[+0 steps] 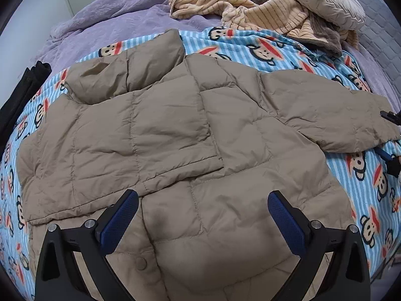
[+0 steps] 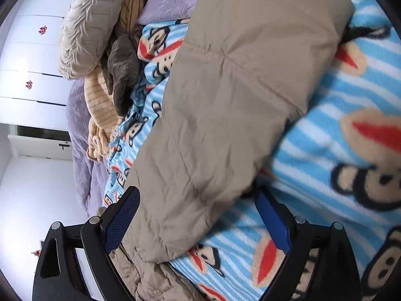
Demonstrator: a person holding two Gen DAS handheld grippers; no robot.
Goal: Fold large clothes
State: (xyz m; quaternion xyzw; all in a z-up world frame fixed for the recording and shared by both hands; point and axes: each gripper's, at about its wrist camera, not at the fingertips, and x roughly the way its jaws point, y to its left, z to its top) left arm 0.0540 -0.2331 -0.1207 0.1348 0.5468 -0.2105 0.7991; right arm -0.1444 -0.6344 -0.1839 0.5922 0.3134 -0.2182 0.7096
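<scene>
A tan puffer jacket [image 1: 175, 130] lies spread on a blue striped monkey-print blanket [image 1: 250, 42], hood at the far left. One sleeve is folded across its body. The other sleeve [image 1: 325, 110] stretches out to the right. My left gripper [image 1: 203, 215] hovers open over the jacket's near hem, with nothing between its blue pads [image 1: 120, 220]. In the right wrist view, my right gripper [image 2: 198, 213] is open with the sleeve [image 2: 225, 87] end lying between its fingers, the far finger partly under the fabric. The right gripper [image 1: 387, 135] also shows at the cuff.
A heap of beige striped and brown clothes [image 1: 263, 15] and a round pleated cushion [image 1: 320, 0] sit at the back right on the purple bedspread [image 1: 112, 12]. Dark folded fabric [image 1: 22, 87] lies at the left edge. White cabinets [image 2: 30, 57] stand beyond the bed.
</scene>
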